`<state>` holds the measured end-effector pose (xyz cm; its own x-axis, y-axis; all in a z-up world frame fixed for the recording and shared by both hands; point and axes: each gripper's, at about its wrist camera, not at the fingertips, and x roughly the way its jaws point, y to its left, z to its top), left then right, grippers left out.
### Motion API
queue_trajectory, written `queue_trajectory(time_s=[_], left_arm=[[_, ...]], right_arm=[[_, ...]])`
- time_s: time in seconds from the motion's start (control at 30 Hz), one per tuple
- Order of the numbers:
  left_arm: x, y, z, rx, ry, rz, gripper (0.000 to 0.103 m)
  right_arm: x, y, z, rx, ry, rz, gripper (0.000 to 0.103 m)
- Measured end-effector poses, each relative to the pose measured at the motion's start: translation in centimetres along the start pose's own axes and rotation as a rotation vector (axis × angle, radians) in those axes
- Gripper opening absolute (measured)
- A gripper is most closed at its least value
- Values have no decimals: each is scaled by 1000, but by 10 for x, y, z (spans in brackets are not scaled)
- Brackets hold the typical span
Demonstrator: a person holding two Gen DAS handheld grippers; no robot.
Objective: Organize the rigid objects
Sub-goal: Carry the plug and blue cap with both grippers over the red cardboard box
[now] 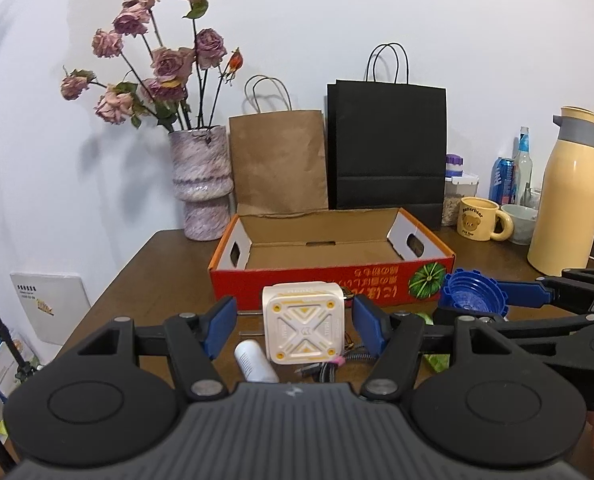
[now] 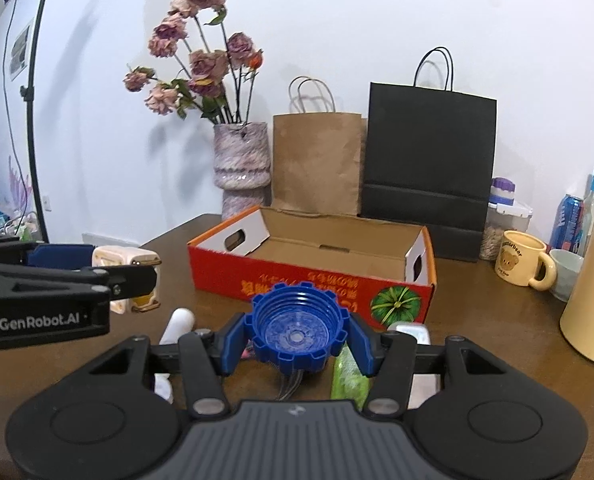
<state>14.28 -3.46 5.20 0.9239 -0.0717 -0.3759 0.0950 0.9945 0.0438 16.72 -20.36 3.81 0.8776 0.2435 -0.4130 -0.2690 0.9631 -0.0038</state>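
Observation:
My left gripper is shut on a white and yellow cube-shaped charger, held off the table with its prongs against the left pad. My right gripper is shut on a blue ribbed bottle cap, whose hollow side faces the camera. Both hover just in front of an open red cardboard box with a bare brown floor. In the right wrist view the left gripper comes in from the left edge with the charger. Under the grippers lie a white cylinder, cables and a green packet.
Behind the box stand a vase of dried roses, a brown paper bag and a black paper bag. On the right are a yellow bear mug, a grey bowl, a cream thermos jug, a can and bottles.

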Motion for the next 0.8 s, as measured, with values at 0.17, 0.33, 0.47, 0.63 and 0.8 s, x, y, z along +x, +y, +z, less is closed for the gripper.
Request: queue_trajectory(time_s=[0.17,0.33,0.47,0.63,0.8], left_arm=[[14,-4,11,-10,-2,-12,65],[29,-7,22,-22,-2,-12,65],[42,-8,32,-28,-6,-10,65],[60,-10,44,-33,-9,-8,65],[80,-11,55,-49,-2,-6,65]], right_arm=[[9,-10,12,6,-11,-6,53],[22,-20,23,19,-23,-13,53],[33,-27,32,28,-32,-19,53],[49,-35,44,36,-44,-30,53],[65,-41,55,41,-48,-33,53]])
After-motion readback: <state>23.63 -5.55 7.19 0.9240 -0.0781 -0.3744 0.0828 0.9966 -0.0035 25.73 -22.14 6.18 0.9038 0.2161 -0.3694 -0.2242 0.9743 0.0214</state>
